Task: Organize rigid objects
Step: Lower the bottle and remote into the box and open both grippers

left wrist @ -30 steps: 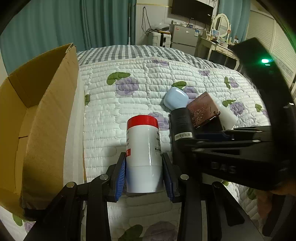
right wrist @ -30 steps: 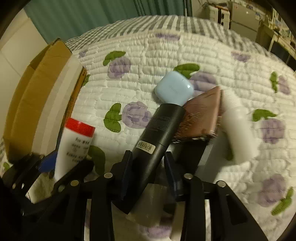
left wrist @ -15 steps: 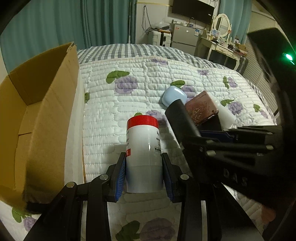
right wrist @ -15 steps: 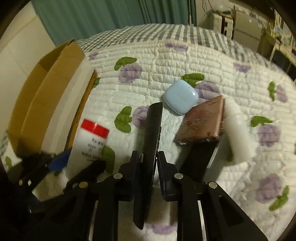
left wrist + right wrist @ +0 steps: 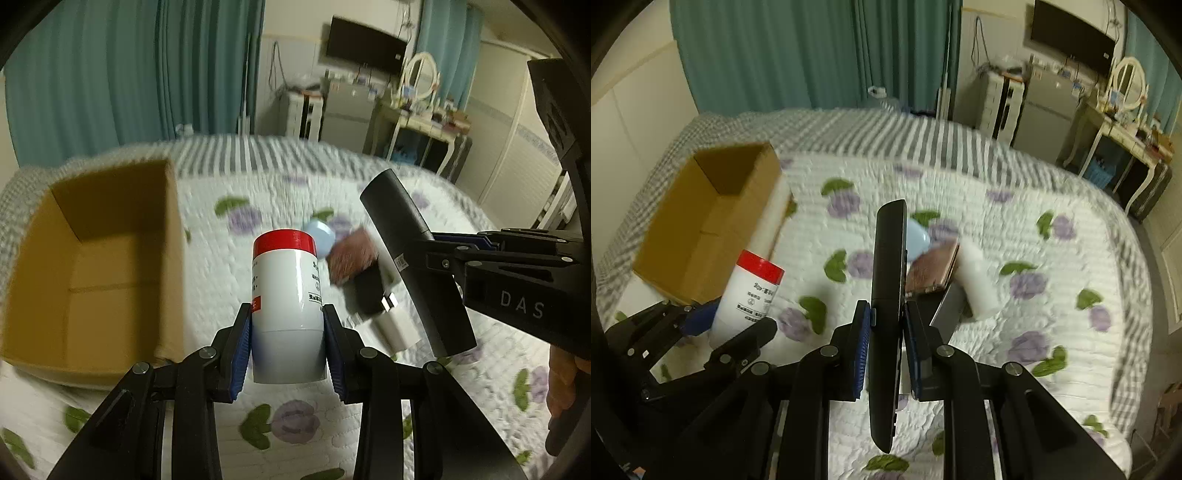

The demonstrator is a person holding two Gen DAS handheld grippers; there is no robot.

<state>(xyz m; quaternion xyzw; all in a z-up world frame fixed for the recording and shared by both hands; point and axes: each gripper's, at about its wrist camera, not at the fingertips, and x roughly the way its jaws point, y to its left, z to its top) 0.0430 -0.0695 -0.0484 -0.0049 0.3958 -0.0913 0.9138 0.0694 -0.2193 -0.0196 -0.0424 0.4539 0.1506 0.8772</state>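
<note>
- Cardboard box (image 5: 110, 266) on quilt (image 5: 295, 417), nothing visible inside.
- Left gripper (image 5: 287, 343) clamped on red-capped bottle (image 5: 286, 295), aloft beside box.
- Right gripper (image 5: 885, 341) clamped on black remote (image 5: 886, 295), aloft.
- Blue case (image 5: 918, 240), brown wallet (image 5: 932, 271), white charger (image 5: 977, 284) left on quilt.

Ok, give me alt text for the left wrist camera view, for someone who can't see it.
The left gripper holds a white bottle with a red cap upright above a floral quilted bed. An open cardboard box sits left; the right gripper holds a black remote at right.
</note>
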